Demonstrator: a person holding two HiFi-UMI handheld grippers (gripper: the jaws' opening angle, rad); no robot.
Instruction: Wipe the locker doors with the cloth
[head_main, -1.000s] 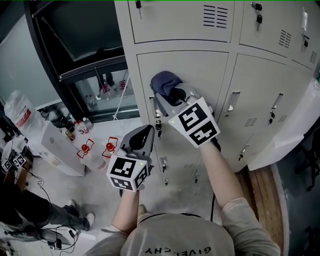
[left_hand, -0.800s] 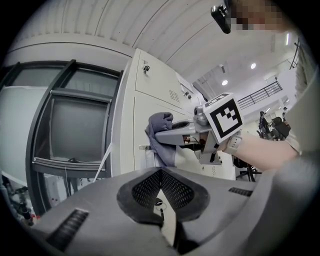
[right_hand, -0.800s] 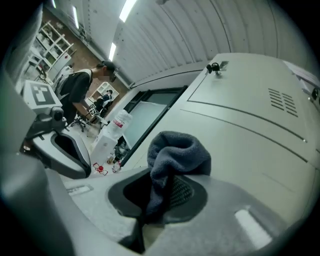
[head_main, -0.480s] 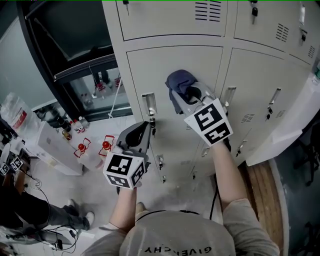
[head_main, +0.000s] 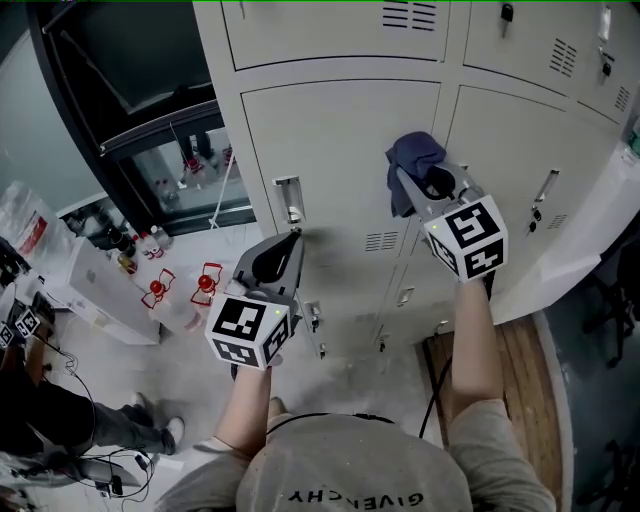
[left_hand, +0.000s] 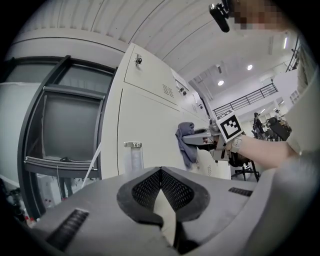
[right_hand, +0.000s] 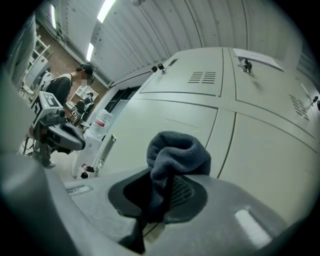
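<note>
A dark blue-grey cloth (head_main: 412, 165) is bunched between the jaws of my right gripper (head_main: 418, 182), which is shut on it and presses it against the pale grey locker door (head_main: 340, 150) near the seam with the neighbouring door. The right gripper view shows the cloth (right_hand: 172, 160) folded over the jaw tips, the locker door (right_hand: 165, 127) close behind. My left gripper (head_main: 290, 238) is shut and holds nothing, tips close to the door's handle (head_main: 288, 200). From the left gripper view the cloth (left_hand: 186, 142) and right gripper (left_hand: 186, 140) show to the right, the left gripper (left_hand: 160, 170) pointing at the door.
More locker doors (head_main: 525, 150) with handles and vents run right and above. At the left stands a dark glass-fronted frame (head_main: 150, 120), with a white case (head_main: 100, 290), bottles and red-topped items on the floor. A wooden strip (head_main: 510, 370) lies at the lower right.
My right gripper has carried the cloth rightward across the locker door, from near its left side to the seam on the right. The left gripper has stayed shut and shifted slightly.
</note>
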